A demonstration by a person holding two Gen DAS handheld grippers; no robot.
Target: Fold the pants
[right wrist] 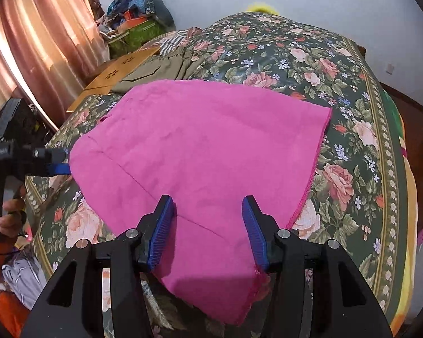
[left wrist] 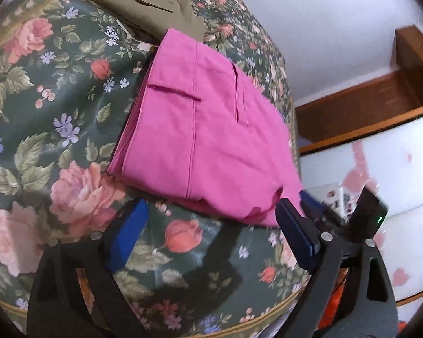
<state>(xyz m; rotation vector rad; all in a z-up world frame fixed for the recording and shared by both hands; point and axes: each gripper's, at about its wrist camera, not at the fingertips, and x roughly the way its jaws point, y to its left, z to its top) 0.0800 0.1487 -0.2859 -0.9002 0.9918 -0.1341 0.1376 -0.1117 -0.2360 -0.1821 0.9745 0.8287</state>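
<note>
Two layers at least show along the near edge of the pink pants (left wrist: pixel 200 129), which lie folded on the floral bedspread (left wrist: pixel 56 107) with a pocket slit facing up; from the right wrist view the same cloth spreads as a broad flat panel with a stitched hem running down its right side. Beyond it, near the far edge of the bed, sits a folded olive garment (left wrist: pixel 143 2), just touching the pink fabric's far corner.

The left gripper (left wrist: pixel 211 233) has its jaws spread wide and nothing between them; the pink edge lies just ahead of the blue pads, one pad close by the corner of the cloth. The right gripper (right wrist: pixel 208 231) hangs low over the near end of the panel with its jaws partly apart; the fabric passes beneath and between the pads, but whether they press on it cannot be told, and it looks more like hovering than pinching. A hand (right wrist: pixel 10 214) holds the left tool's handle at the edge of the right view.

Judging by this, the step is taking fresh hold for another fold. To do it well, each gripper should catch all layers at a corner, not just the top one, then both should lift together and level, carry the end across until edges meet, and lay it down without dragging the stack or disturbing the olive garment
</note>
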